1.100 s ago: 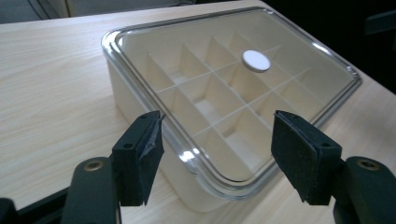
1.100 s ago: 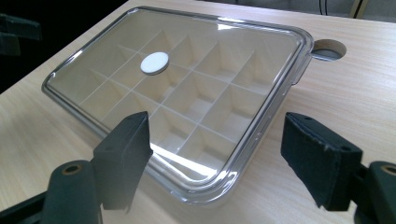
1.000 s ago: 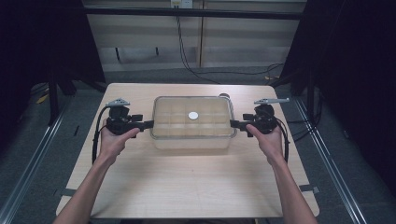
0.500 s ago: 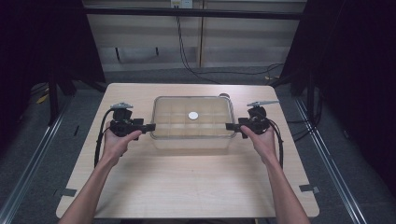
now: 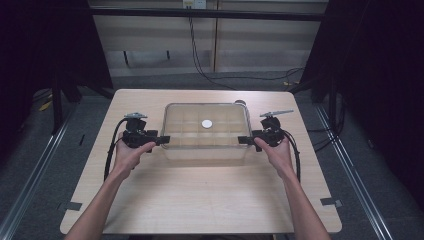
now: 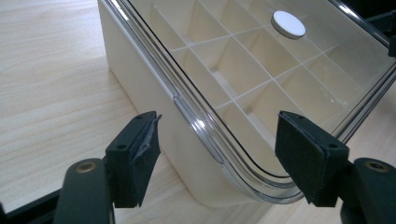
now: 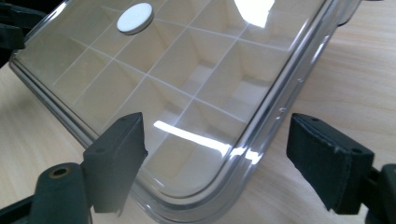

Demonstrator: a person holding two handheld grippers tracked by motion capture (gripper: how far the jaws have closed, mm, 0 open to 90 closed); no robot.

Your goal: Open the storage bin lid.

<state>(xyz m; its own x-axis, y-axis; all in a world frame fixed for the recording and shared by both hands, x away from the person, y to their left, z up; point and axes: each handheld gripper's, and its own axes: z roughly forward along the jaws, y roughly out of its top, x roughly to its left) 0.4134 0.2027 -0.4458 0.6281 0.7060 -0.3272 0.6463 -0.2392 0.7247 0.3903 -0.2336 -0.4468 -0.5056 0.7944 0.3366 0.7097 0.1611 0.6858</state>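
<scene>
A cream box [image 5: 205, 147] with a clear lid [image 5: 190, 117] and several inner compartments stands mid-table; a white disc [image 5: 206, 123] lies on the lid. My left gripper [image 5: 159, 140] is at the box's left side and open. In the left gripper view its jaws straddle a rounded corner of the box [image 6: 154, 84] without touching, midpoint [image 6: 217, 154]. My right gripper [image 5: 244, 140] is at the box's right side. Its jaws have just been opening and stand wide around another lid corner [image 7: 196, 60], midpoint [image 7: 219, 158], pads clear of it. The disc [image 7: 135, 17] lies farther along the lid.
A small dark round object [image 5: 240, 102] sits just behind the box's back right corner. Grey tape marks [image 5: 72, 205] [image 5: 331, 202] lie near the table's front corners. Bare wood [image 5: 210, 195] stretches between my forearms. Cables run on the floor beyond the table.
Both hands have come inward toward the box's sides and sunk a little. The box and disc have not moved.
</scene>
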